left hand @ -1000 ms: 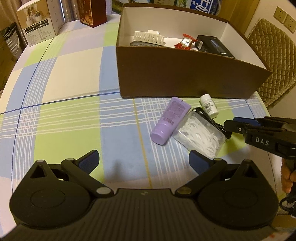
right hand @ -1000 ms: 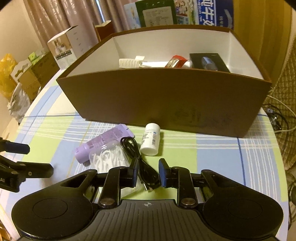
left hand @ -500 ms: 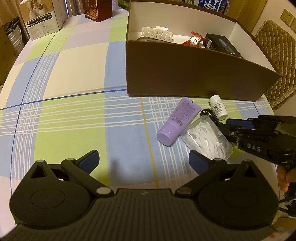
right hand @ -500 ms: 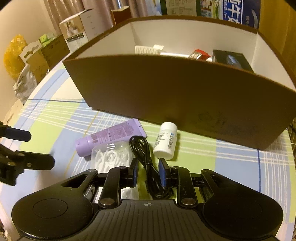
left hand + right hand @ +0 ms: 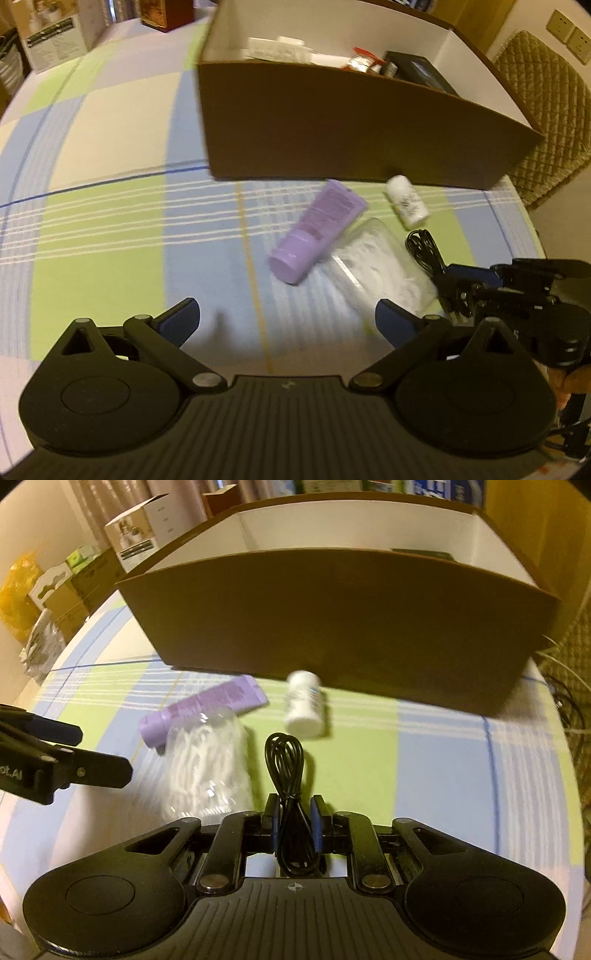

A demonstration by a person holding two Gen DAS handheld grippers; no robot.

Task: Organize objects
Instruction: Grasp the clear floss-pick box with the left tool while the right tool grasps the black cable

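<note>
A black coiled cable [image 5: 286,764] sticks out forward from my right gripper [image 5: 294,812], which is shut on it just above the checked tablecloth. Beside it lie a clear bag of white pieces [image 5: 207,764], a purple tube [image 5: 207,707] and a small white bottle [image 5: 304,705], all in front of the brown cardboard box [image 5: 332,609]. My left gripper [image 5: 286,314] hovers open over bare cloth, with the purple tube [image 5: 317,229] and the bag [image 5: 380,269] ahead of it to the right. The right gripper [image 5: 454,280] shows at that view's right edge with the cable [image 5: 423,247].
Inside the box [image 5: 351,122] are a white toothed clip, a red packet and a black case [image 5: 417,72]. Cartons [image 5: 55,33] stand at the table's far left. A quilted chair [image 5: 546,122] sits past the table's right edge.
The right jaws have closed from a small gap onto the cable. The cable has been drawn back from beside the bottle and the bag. The left gripper has stayed open.
</note>
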